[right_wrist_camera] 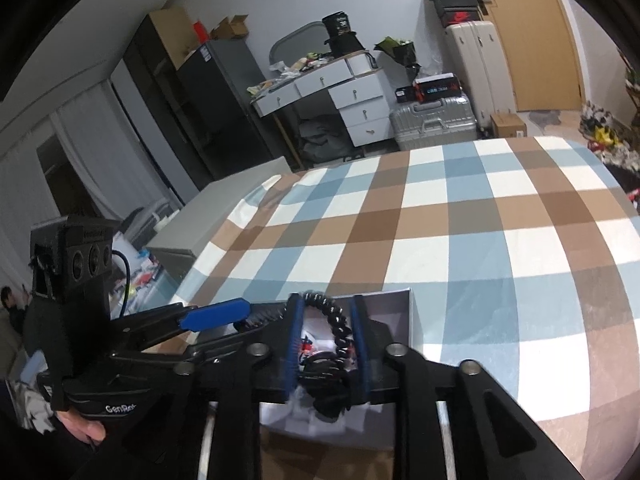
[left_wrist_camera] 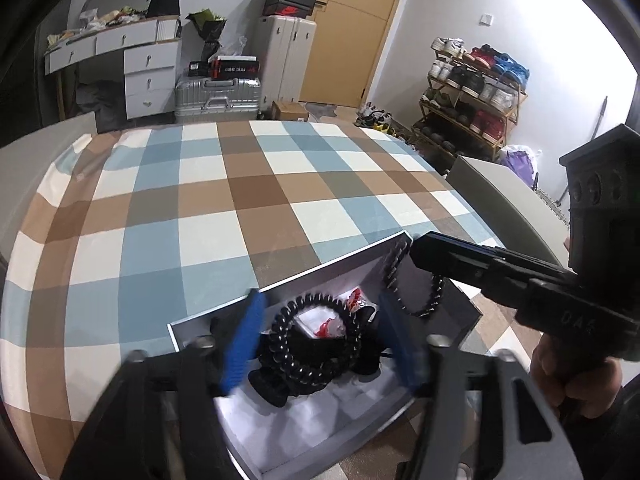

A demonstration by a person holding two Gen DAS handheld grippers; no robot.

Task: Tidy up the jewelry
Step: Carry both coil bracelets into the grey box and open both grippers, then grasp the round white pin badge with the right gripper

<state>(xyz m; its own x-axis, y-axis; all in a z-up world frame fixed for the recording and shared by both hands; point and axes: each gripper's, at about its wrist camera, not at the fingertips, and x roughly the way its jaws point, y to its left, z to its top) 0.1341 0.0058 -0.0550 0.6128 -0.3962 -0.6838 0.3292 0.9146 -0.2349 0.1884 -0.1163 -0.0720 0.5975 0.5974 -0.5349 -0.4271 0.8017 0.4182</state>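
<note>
A white open box (left_wrist_camera: 208,320) lies on the checked bedspread; it also shows in the right wrist view (right_wrist_camera: 394,306). Inside it lies a black spiral-bead bracelet (left_wrist_camera: 316,340) on dark items and red-and-white paper. My left gripper (left_wrist_camera: 320,340) hovers over the box with its blue pads wide apart around that bracelet, not touching it. My right gripper (left_wrist_camera: 416,254) comes in from the right and holds a second black spiky bead bracelet (left_wrist_camera: 434,292) dangling over the box's far corner. In the right wrist view this bracelet (right_wrist_camera: 338,320) sits between the right gripper's (right_wrist_camera: 326,336) blue pads.
The checked bedspread (left_wrist_camera: 240,200) stretches away beyond the box. A grey bed frame edge (left_wrist_camera: 504,196) runs on the right. A white desk (left_wrist_camera: 132,52), suitcases (left_wrist_camera: 218,98) and a shoe rack (left_wrist_camera: 472,96) stand along the far walls.
</note>
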